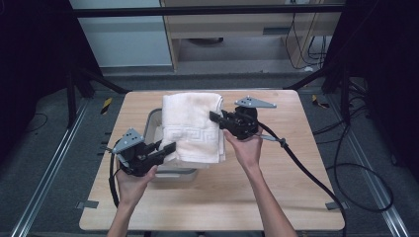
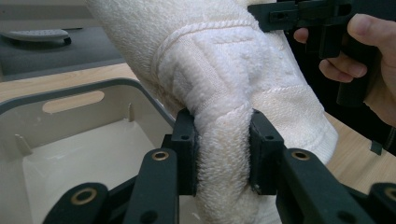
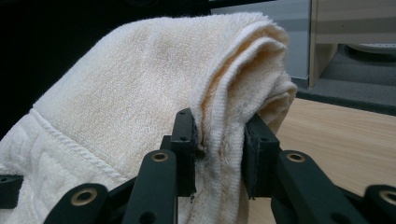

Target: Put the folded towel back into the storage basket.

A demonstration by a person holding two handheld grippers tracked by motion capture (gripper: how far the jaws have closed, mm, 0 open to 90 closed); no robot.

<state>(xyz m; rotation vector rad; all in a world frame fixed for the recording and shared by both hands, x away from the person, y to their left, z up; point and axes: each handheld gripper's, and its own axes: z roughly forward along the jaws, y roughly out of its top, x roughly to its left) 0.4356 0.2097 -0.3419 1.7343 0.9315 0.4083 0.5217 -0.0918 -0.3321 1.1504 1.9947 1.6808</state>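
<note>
While the folded white towel [image 1: 192, 126] hangs in the air over the grey bin [image 1: 152, 121] and the wooden table [image 1: 276, 192], you hold it from both sides: your left gripper [image 1: 168, 149] is clamped on its near left edge, your right gripper [image 1: 216, 117] is pinched on its thick folded right edge, and both jaw pairs bite into cloth.

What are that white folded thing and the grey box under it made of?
The towel looks like cotton terry: fuzzy looped pile, woven key-pattern border. The bin seems moulded plastic: smooth, matte pale grey walls with a cut-out handle slot. The table looks like light wood or laminate.
</note>
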